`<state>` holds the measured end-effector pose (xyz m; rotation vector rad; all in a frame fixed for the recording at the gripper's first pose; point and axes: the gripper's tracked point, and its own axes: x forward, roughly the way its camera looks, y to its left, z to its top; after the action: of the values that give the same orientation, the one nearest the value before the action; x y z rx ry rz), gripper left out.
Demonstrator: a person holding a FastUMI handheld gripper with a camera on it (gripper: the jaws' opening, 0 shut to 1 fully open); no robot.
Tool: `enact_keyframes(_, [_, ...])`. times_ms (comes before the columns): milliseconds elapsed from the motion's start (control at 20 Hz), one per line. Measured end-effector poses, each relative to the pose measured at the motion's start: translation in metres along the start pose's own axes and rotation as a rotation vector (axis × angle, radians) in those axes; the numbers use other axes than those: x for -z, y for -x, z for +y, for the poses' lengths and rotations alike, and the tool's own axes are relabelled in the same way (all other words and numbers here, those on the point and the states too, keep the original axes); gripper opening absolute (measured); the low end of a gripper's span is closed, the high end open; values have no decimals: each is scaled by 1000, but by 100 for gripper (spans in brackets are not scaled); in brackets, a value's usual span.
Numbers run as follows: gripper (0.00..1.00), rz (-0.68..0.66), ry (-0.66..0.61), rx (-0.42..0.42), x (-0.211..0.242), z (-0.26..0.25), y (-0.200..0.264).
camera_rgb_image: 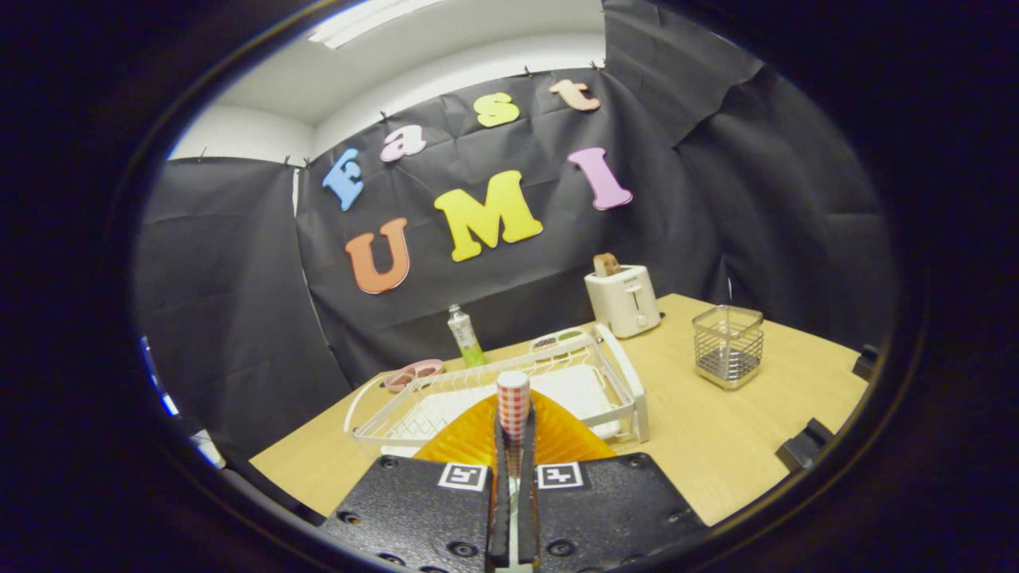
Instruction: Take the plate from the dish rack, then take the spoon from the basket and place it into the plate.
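— What's the biggest thing on that wooden surface (716,446)?

— The white wire dish rack (509,390), sitting towards the near left edge. It looks bare of dishes now, so I'd say the plate has already come out of it.

— And the plate?

— That's the orange ribbed plate (557,434), just in front of the rack and right under the hand-held gripper (513,434). Only its far rim shows, fanning out either side of the fingers. I can't tell whether it rests on the surface or not.

— What about the toaster?

— The cream toaster (623,300) is at the far edge by the black cloth, with a slice of bread (607,263) poking out. It has no part in the job, as far as I can judge.

— The basket?

— A wire basket (727,346) near the far right corner, well apart from the rack. It looks empty.

— So where's the spoon?

— Clenched between the two fingers, upright. What sticks up is a red-and-white checked handle (513,402). I take that for the spoon; the bowl end is hidden. Held directly above the plate like that, it seems ready to be lowered in.

— Anything smaller?

— A green bottle (464,336) and a pink sectioned dish (412,373) beyond the rack, out of the way.
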<state>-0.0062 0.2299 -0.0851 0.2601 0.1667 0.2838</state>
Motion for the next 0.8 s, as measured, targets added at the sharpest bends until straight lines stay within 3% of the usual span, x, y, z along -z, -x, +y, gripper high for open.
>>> enact_keyframes(200, [16, 18, 14, -4, 17, 2, -7])
enact_keyframes(300, [26, 12, 18, 13, 13, -4, -8])
enact_keyframes(650, [80, -40, 61, 47, -12, -20, -2])
enact_keyframes(800, [93, -68, 118, 55, -22, -19, 4])
